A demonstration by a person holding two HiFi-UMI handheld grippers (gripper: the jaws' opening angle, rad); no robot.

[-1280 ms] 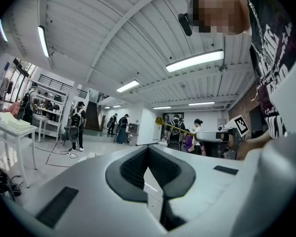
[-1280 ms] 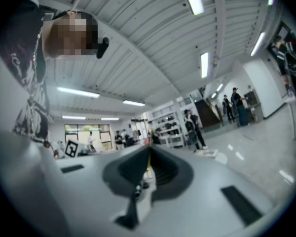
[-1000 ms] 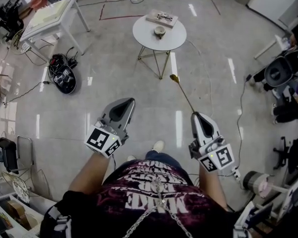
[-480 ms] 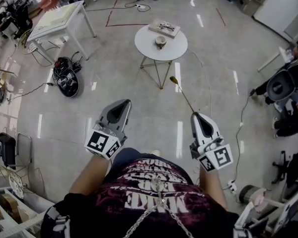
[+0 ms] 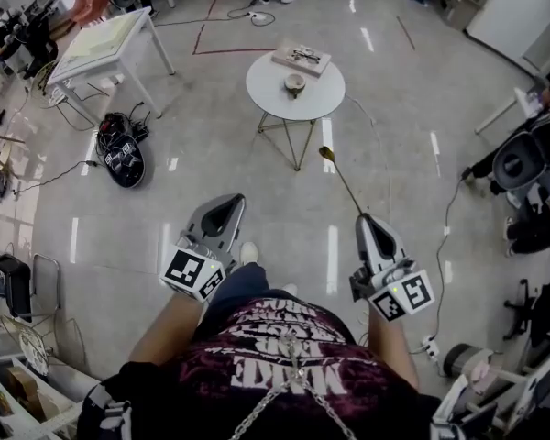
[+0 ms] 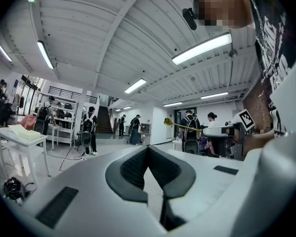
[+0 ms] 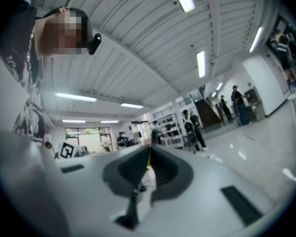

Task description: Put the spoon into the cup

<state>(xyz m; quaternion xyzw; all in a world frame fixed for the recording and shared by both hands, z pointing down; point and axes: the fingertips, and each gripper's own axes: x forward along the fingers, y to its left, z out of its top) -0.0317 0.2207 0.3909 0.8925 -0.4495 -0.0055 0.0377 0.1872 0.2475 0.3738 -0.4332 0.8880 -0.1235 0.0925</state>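
The right gripper (image 5: 367, 220) is clamped shut on the very end of the spoon (image 5: 342, 183). The thin gold handle runs out from between the jaws toward 11 o'clock, and the bowl leads at the far tip. Holding it by the tail end likely gives the most reach and leaves the whole bowl end free to go into the cup first.

The left gripper (image 5: 227, 202) is closed on nothing, tips together. It rides level at 9 o'clock of the right one and seems to have no part in this step.

The cup (image 5: 295, 83) stands upright near the middle of the round white tabletop (image 5: 268, 92), at 12 o'clock from the person and well apart from the spoon's tip. A flat tray (image 5: 301, 58) sits just beyond it at 12 to 1 o'clock.

The cup's mouth faces up and nothing crowds its near side, so the spoon could come in from this side. The task looks to be in its carrying stage, with the spoon not yet over the tabletop.
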